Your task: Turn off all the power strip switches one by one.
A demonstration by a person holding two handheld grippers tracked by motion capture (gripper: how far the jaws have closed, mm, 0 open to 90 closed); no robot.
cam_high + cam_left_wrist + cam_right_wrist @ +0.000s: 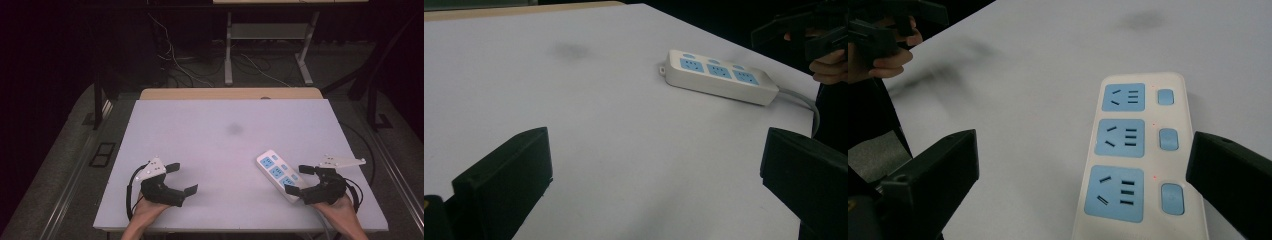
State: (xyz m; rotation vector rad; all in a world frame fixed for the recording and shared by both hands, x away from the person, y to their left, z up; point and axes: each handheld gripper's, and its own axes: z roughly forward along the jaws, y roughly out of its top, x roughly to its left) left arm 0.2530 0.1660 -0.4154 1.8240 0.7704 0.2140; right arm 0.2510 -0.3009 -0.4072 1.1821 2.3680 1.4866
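Power strip (279, 173) lies on desk (215, 150) at 4 o'clock, long axis 11-to-5, near end between the released jaws of right hand-held gripper (299, 180); left hand-held gripper (182, 179), also released, sits well apart at 8 o'clock.

A table (200, 150) with a pale, matte white top carries the things; a tan wooden edge (230, 93) runs along its far side; a faint dark smudge (234, 129) marks the surface near the middle; a white power strip (278, 174) with three blue sockets lies flat near the right front corner.
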